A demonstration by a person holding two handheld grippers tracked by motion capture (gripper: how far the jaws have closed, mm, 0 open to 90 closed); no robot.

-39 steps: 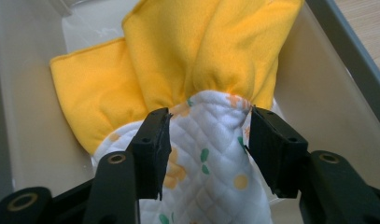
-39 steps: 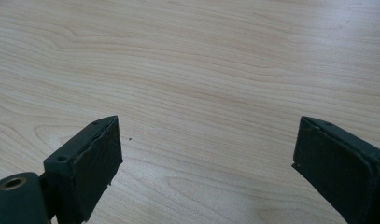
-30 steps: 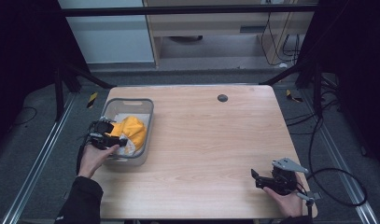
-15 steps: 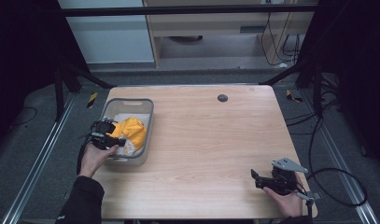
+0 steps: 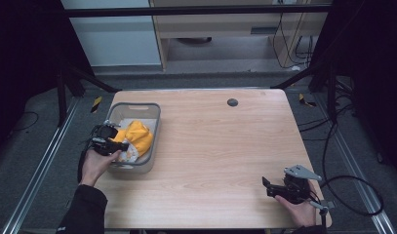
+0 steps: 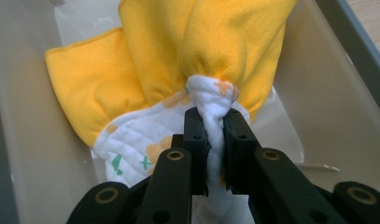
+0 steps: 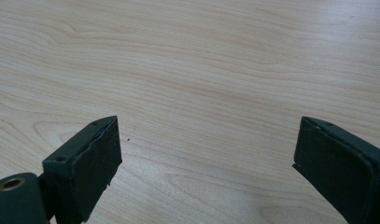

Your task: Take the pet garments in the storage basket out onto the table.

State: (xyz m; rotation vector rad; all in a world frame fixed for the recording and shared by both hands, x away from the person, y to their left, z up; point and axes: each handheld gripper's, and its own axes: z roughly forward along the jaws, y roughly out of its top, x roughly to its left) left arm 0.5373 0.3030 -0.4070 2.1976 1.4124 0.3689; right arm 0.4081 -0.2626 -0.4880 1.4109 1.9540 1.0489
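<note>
The left gripper has its two black jaws pinched together on a twisted fold of white quilted fabric, the printed edge of a yellow cloth. The pinch sits at the cloth's gathered neck: from there the yellow body fans up and away from the jaw tips, while a white lobe with green and orange marks spreads beside the jaws. The cloth's long run thus lies roughly along the gripper's own line, straight ahead of it.

Around that grip stands the grey bin, and the cloth lies inside it, bunched toward the wall nearest the person's left hand. The left gripper reaches in over that wall, so any lift probably has to carry the cloth up past the rim before it can travel anywhere across the table.

The right gripper holds its jaws wide apart with bare wood grain between them and nothing in its grasp. Seen from above, the right gripper rests well apart from the bin, toward the table corner diagonally across from it. The left hand is clearly the nearer one, and already has the cloth.
</note>
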